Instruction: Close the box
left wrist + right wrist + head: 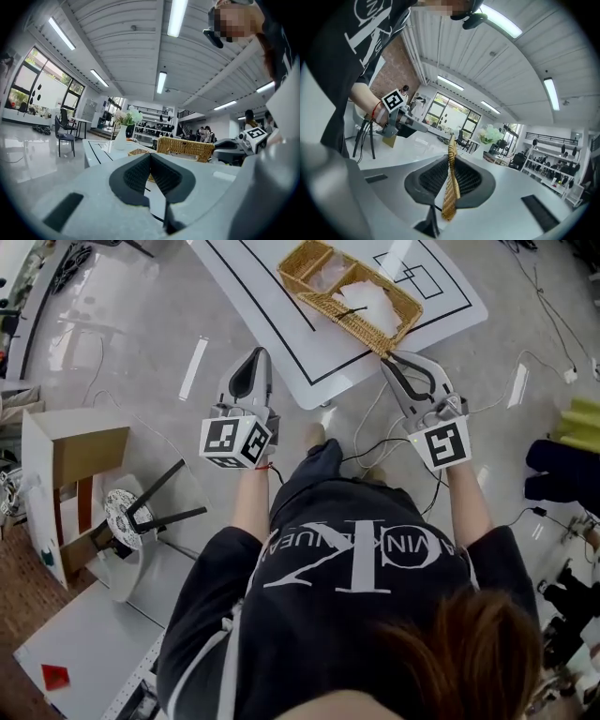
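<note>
The box is a woven wicker box [352, 292] standing open on the white table [281, 329], with a divided part at the left and white material in the right part. My right gripper [390, 358] reaches its near corner. In the right gripper view a thin wicker panel [451, 187] stands edge-on between the pads, and my right gripper [451, 161] is shut on it. My left gripper [260, 354] hovers over the floor by the table's near edge, left of the box, apart from it. Its jaws meet with nothing between them [150, 158]. The wicker box [185, 149] shows ahead of it.
An open cardboard carton [66, 479] and a stool [141, 512] stand on the floor at the left. Cables [375, 442] trail over the floor under the table's edge. A vase of flowers [123, 131] stands on the table. Chairs and shelves are far behind.
</note>
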The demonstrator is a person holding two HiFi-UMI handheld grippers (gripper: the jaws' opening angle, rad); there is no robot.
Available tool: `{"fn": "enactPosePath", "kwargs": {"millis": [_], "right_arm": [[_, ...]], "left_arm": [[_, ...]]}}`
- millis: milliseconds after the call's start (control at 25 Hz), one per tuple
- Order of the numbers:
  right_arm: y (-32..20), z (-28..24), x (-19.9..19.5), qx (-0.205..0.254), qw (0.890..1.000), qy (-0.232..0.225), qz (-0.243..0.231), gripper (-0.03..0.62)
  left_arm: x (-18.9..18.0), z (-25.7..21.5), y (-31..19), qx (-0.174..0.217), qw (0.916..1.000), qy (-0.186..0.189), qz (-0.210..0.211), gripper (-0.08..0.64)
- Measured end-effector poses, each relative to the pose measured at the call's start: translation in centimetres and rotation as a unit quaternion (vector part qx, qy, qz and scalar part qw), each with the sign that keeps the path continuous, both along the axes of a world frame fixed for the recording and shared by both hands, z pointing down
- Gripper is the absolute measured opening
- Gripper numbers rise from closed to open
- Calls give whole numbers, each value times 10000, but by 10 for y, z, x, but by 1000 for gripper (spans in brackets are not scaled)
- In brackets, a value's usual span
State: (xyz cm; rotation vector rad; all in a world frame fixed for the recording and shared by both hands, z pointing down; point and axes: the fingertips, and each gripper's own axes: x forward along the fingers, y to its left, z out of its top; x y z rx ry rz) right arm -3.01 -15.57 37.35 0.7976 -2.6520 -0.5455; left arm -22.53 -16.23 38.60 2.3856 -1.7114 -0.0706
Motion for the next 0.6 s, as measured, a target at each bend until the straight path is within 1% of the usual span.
{"fn": "enactPosePath", "kwargs": {"millis": [80, 120, 200, 280, 480, 600], "right_arm": [[-7, -3, 3, -65, 9996, -127, 242, 37], [-11, -6, 5, -108, 9988, -263, 393, 34], [-21, -11, 9, -287, 9950, -617, 727, 34], [-29, -15, 14, -434, 9902, -876, 998, 35], [-40, -20, 17, -403, 9819, -1002, 1557, 41], [-43, -18, 18, -459, 9749, -1125, 1867, 41]], "left_arm": [[-5, 1, -10, -3, 9999, 0, 125, 8], [-9, 0, -16, 2, 9998, 1, 182, 8], [-19, -1, -28, 27, 9996, 12, 288, 8], [-29, -1, -39, 48, 9992, 23, 406, 8], [-47, 2, -62, 39, 9974, 57, 719, 8], [-53, 5, -70, 58, 9968, 147, 785, 8]]}}
